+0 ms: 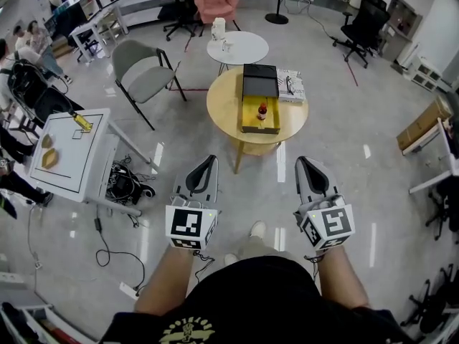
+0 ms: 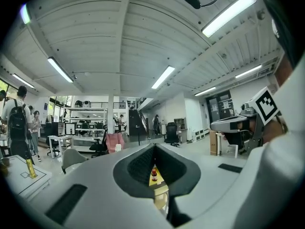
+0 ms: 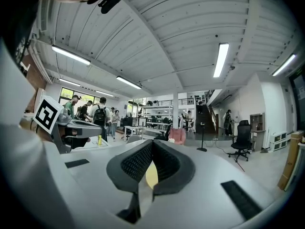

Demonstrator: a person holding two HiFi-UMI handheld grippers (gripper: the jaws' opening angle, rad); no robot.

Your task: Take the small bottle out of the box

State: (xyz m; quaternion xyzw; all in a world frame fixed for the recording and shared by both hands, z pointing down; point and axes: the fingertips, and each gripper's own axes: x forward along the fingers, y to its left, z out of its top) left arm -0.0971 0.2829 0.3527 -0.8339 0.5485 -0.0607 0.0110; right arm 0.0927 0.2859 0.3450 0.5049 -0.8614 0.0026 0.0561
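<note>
The small bottle (image 1: 262, 111), with a red cap, stands upright in the yellow tray of an open box (image 1: 259, 123) whose black lid is raised at the far side. The box rests on a round wooden table (image 1: 222, 110) ahead of me. My left gripper (image 1: 211, 158) and right gripper (image 1: 302, 161) are held low in front of my body, short of the table, both shut and empty. In the left gripper view the bottle (image 2: 153, 175) shows far off through the slit below the touching tips of the left gripper (image 2: 154, 146). The right gripper (image 3: 152, 141) shows only table top (image 3: 150, 175) behind it.
A stack of booklets (image 1: 290, 85) lies on the wooden table beside the box. A small white round table (image 1: 238, 47) stands behind it, with a grey chair (image 1: 143, 70) to the left. A white square table (image 1: 72, 153) and floor cables (image 1: 122, 185) are at my left.
</note>
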